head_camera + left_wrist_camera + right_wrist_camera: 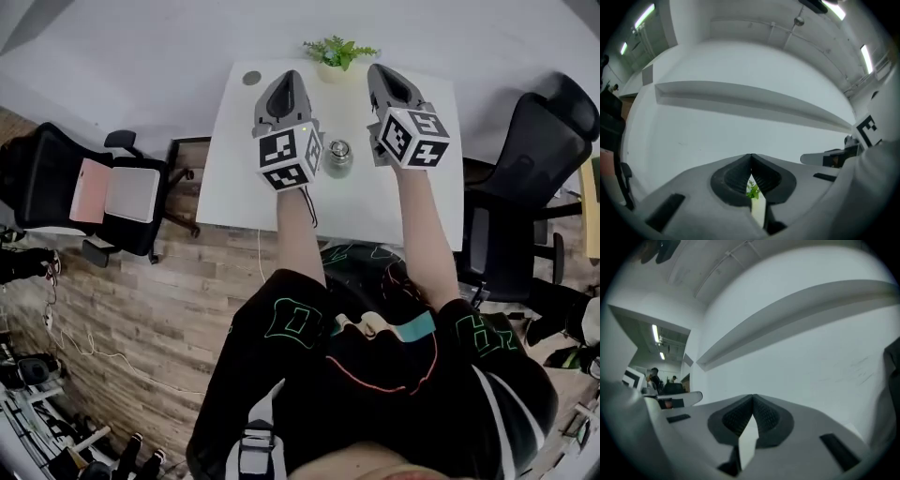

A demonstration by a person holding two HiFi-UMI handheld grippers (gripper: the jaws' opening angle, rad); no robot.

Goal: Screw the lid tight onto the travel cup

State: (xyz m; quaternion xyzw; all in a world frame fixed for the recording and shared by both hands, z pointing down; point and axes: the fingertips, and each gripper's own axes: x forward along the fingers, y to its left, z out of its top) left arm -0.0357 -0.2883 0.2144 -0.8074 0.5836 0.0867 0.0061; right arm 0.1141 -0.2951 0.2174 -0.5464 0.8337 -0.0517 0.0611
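Left grey two-jaw gripper (287,80): clenched, ribbed dark pads (736,176) meeting at the tips, nothing gripped. Held roughly level above the white rectangular table (234,187), pointing at the pale far wall.

Right grey two-jaw gripper (382,73): likewise clenched and empty, alongside the left, same heading.

Silver metal travel cup (337,157): upright on the table, between the two marker cubes in the head view, touched by neither gripper. Round shiny top visible; how far the lid is seated, cannot tell.

Small green potted plant (339,52): at the far table edge, beyond the cup.

Black office chairs (56,187): one at each side of the table.
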